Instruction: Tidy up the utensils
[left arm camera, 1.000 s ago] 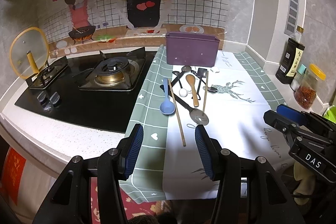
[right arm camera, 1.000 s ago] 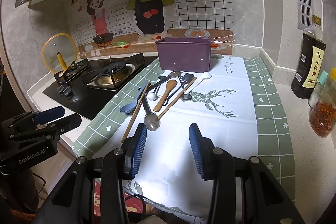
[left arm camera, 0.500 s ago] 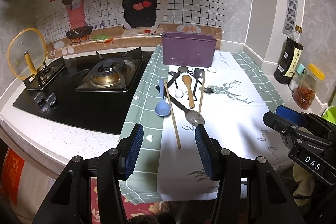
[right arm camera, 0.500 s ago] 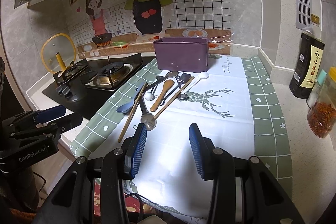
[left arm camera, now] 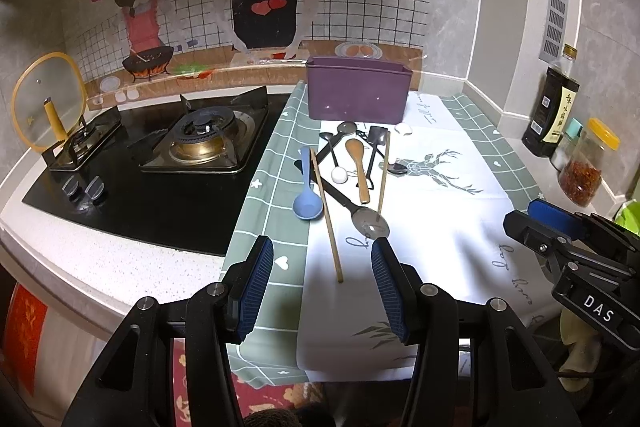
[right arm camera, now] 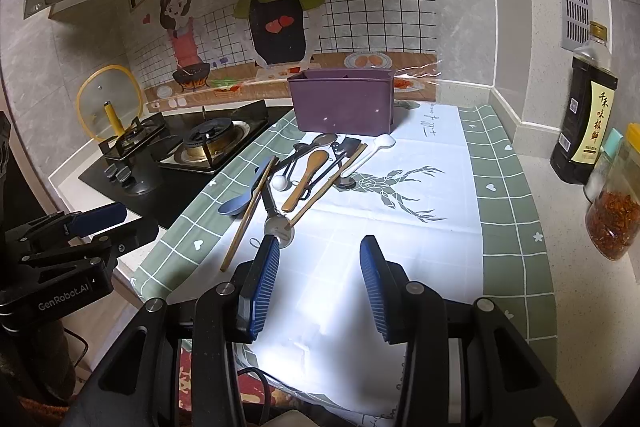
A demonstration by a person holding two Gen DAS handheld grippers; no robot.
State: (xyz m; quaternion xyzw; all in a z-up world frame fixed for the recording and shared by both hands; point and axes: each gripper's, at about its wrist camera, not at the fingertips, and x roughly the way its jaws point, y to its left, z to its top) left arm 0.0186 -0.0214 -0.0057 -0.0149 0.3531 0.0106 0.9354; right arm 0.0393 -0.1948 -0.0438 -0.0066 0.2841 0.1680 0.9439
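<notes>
While both grippers hang over the near edge of the counter, neither holds anything.

Left wrist view: left gripper jaws spread wide, blue pads empty, above the green-and-white cloth. Near tip of one chopstick lies between the pads from this angle, not touched. Utensil pile sits mid-cloth: blue spoon on the left, just beside that chopstick; metal spoon with black handle crossing under it; wooden spoon in the middle; second chopstick to its right; small white-ball scoop; black spatula; white spoon near the bin. Purple bin stands upright behind the pile, at the wall end of the cloth. Gas stove left of the cloth, glass lid propped at its far left. Sauce bottle and chili jar at the right wall. Right gripper shows at the right edge; its jaw spacing unclear from here.

Right wrist view: right gripper jaws wide apart, pads empty, over white cloth. Left pad overlaps the metal spoon bowl in frame; contact cannot be told. Pile lies ahead-left, blue spoon and chopstick nearest the stove. Purple bin beyond the pile. Left gripper at the left edge, off the counter side.
</notes>
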